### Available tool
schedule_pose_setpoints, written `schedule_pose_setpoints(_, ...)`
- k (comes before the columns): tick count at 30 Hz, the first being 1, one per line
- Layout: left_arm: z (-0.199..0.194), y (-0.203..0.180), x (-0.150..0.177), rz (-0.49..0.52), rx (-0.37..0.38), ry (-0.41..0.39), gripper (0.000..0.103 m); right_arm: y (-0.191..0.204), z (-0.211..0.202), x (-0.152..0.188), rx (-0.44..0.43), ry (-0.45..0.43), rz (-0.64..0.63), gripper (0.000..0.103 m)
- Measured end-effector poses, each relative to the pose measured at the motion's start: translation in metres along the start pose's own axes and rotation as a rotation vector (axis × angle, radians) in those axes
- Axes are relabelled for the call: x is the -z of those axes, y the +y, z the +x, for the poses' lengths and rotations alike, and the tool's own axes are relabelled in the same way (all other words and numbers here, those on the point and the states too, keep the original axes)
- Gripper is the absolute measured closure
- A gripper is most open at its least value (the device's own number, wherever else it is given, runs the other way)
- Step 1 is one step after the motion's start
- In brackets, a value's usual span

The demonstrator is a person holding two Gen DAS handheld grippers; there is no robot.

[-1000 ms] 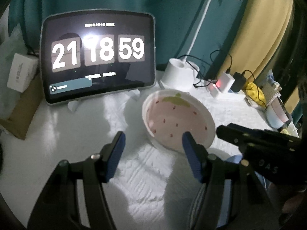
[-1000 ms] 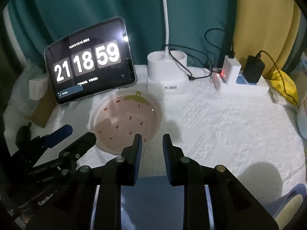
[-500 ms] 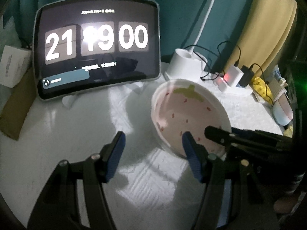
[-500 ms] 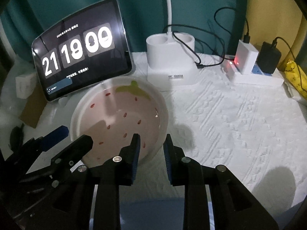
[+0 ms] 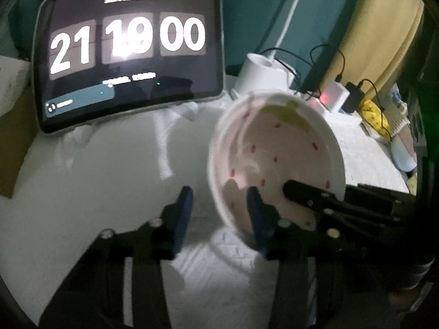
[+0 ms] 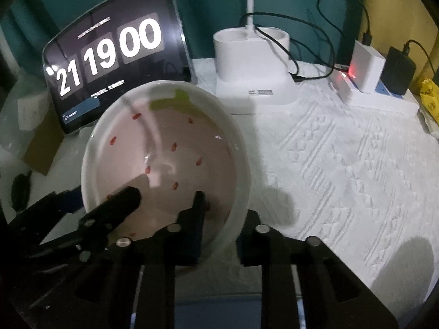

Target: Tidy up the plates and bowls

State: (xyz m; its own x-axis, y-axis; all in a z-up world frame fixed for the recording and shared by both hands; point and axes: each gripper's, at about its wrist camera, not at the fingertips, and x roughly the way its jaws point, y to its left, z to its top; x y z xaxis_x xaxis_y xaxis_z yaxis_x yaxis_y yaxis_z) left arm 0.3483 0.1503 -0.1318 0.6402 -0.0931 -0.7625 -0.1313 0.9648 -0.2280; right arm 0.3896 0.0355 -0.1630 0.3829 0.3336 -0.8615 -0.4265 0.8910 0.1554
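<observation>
**A:** Where's the bowl point(image 6: 164, 150)?

**B:** Lower left of centre in the right wrist view and right of centre in the left one, on the white cloth point(image 6: 343, 164). It is in front of the tablet point(image 5: 131, 54) showing the clock, and the lamp base point(image 6: 255, 63) stands behind it to the upper right.

**A:** Which way does it point? Any long axis?

**B:** It's round, so there is no long axis. Its mouth faces up toward the cameras. The painted strawberry's green leaf sits at the far rim, toward the top of the frame, and the pink body runs down toward the grippers. In the left view it looks tipped, but that frame is blurred and I can't be sure.

**A:** And the left gripper point(image 5: 219, 203)?

**B:** It straddles the near rim, with one blue pad inside the bowl and the other outside on the cloth. The jaws are closing at a middling width, and a gap still shows between the outer pad and the wall.

**A:** The right gripper point(image 6: 221, 219)?

**B:** It is narrow and closing. The bowl's wall is between its pads, one inside and one outside, and they appear to pinch it.
</observation>
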Motion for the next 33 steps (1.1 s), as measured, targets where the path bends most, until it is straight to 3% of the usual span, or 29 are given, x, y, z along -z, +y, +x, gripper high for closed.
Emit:
schedule_pose_setpoints(4,0.003,-0.003,0.003,0.009,0.020,0.017,0.079,0.003,-0.003,-0.002,-0.002,-0.011,-0.009,0.087)
schedule_pose_setpoints(33,-0.047,-0.025,0.008,0.037,0.014,-0.067,0.080,0.012,-0.064,0.005,-0.005,-0.098,-0.015,0.088)
